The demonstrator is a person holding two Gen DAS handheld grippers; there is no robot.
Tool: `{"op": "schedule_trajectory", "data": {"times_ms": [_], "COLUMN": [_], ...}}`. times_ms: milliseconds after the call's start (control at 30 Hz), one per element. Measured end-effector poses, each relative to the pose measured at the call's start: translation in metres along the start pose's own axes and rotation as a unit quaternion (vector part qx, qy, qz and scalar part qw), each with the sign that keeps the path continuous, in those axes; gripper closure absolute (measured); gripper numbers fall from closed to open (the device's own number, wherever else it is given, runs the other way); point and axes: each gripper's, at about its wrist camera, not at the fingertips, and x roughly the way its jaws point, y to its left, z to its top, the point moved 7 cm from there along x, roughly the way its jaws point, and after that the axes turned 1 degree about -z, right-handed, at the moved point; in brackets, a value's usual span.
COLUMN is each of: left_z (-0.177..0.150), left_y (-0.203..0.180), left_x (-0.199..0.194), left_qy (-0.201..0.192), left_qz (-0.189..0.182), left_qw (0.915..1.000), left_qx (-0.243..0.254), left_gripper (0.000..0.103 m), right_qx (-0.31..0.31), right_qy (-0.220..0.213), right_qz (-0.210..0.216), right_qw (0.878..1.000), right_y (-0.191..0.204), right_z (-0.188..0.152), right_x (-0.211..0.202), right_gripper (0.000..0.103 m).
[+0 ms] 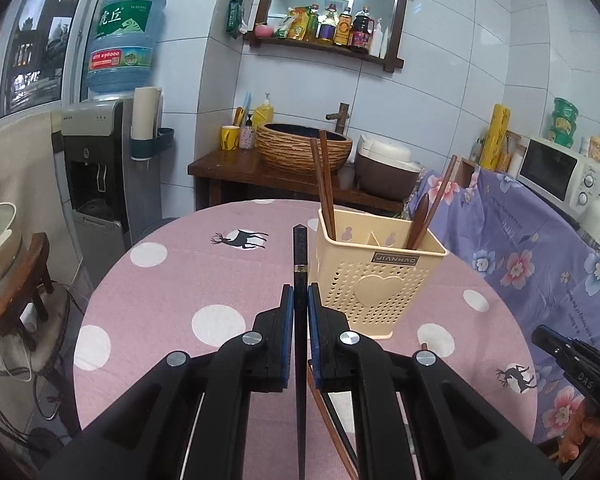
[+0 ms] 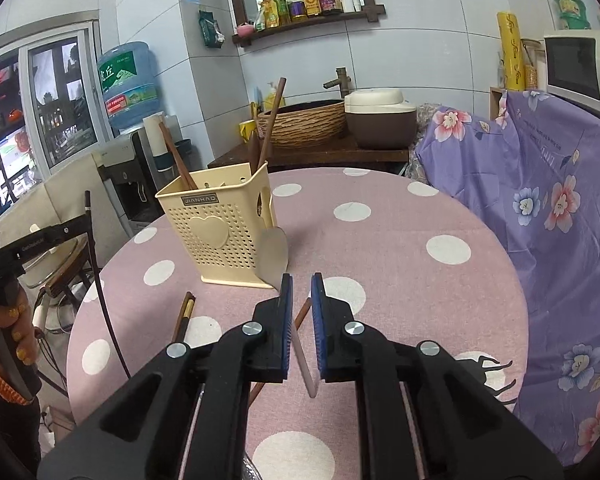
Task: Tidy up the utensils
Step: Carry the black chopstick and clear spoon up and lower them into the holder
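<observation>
Left claw [image 1: 300,300] clamped on a slim black chopstick [image 1: 300,252], raised just left of the cream perforated plastic utensil holder [image 1: 374,280] on the pink polka-dot round worktop [image 1: 172,280]; right claw [image 2: 302,292] — jaws nearly together — pinches a white-handled metal spatula [image 2: 275,256] leaning against that holder's right side; brown wooden chopsticks [image 1: 325,184] stand inside it.
</observation>
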Motion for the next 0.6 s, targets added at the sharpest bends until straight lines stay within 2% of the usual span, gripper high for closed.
{"op": "schedule_trajectory", "data": {"times_ms": [200, 333, 433, 500, 600], "left_z": [-0.004, -0.003, -0.003, -0.003, -0.003], "left_y": [0.002, 0.004, 0.002, 0.003, 0.002], "left_x": [0.003, 0.0, -0.003, -0.004, -0.005], "left_qy": [0.005, 0.004, 0.001, 0.001, 0.0], "left_qz": [-0.002, -0.008, -0.009, -0.01, -0.012], "left_qw": [1.0, 0.9999, 0.9999, 0.9999, 0.9999], "left_qx": [-0.007, -0.011, -0.009, -0.008, -0.01], "left_gripper": [0.095, 0.095, 0.095, 0.095, 0.095], "right_qx": [0.005, -0.003, -0.009, -0.02, -0.062], "right_qy": [0.013, 0.033, 0.056, 0.077, 0.099], "right_qz": [-0.012, -0.004, 0.013, 0.033, 0.05], "right_qw": [1.0, 0.999, 0.998, 0.996, 0.992], "right_y": [-0.007, -0.005, 0.0, 0.008, 0.027], "right_z": [-0.007, -0.012, -0.02, -0.027, -0.033], "right_x": [0.013, 0.032, 0.047, 0.059, 0.082], "right_gripper": [0.091, 0.09, 0.077, 0.059, 0.057]}}
